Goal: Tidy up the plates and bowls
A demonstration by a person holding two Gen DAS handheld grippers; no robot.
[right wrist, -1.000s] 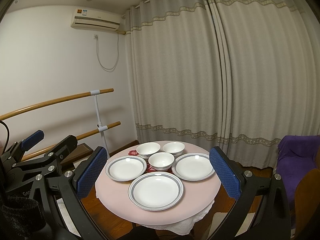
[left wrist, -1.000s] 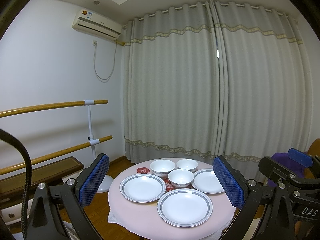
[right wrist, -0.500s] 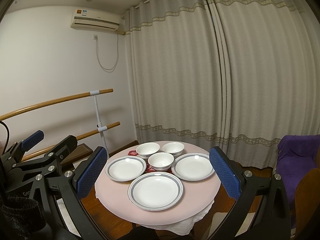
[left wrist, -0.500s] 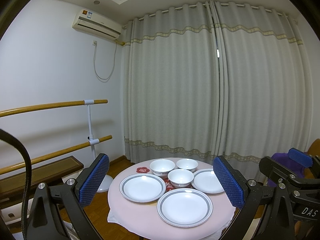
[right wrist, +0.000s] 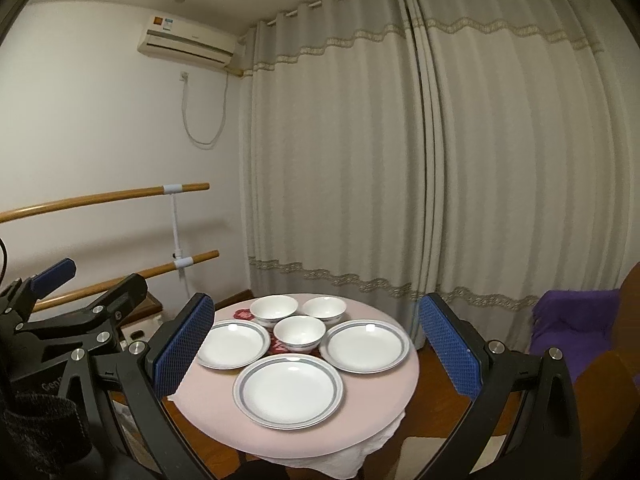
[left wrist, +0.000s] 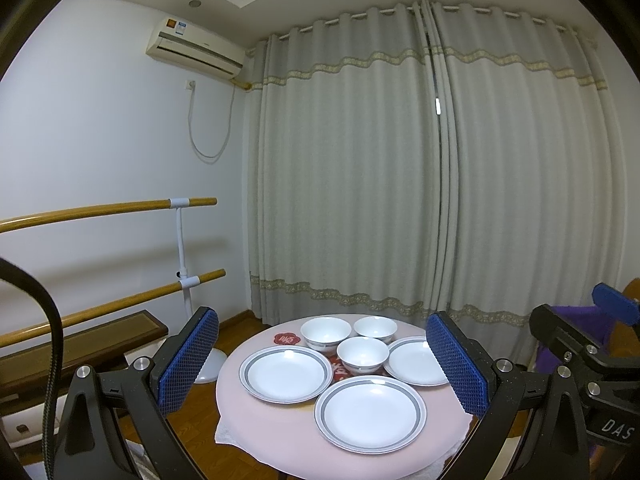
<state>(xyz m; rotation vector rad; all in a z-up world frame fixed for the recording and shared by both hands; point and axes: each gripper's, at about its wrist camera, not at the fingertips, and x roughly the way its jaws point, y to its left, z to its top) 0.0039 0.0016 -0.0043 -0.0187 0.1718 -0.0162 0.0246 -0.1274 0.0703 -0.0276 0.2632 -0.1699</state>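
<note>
round pink table (left wrist: 256,432) sits in front of the grey curtain (left wrist: 400,180), wooden rails (left wrist: 100,210) on the wall to its left, purple chair (right wrist: 572,320) off to its right, bare wood floor around the base. left gripper (left wrist: 322,364) and right gripper (right wrist: 310,344) both hang short of the table, well apart from the dishes, fingers spread wide with nothing between them. three white plates with grey rims: near plate (right wrist: 288,390) close to the front edge, left plate (right wrist: 232,344) near the left edge, right plate (right wrist: 366,346) near the right edge. three white bowls behind them: middle bowl (right wrist: 300,332) between the side plates, back-left bowl (right wrist: 274,310) and back-right bowl (right wrist: 324,308) side by side toward the curtain. all plates and bowls look empty, none stacked. red mat (right wrist: 280,346) shows under the middle bowl, red round coaster (right wrist: 243,314) just beside the back-left bowl. the pink edge is bare at the front.
</note>
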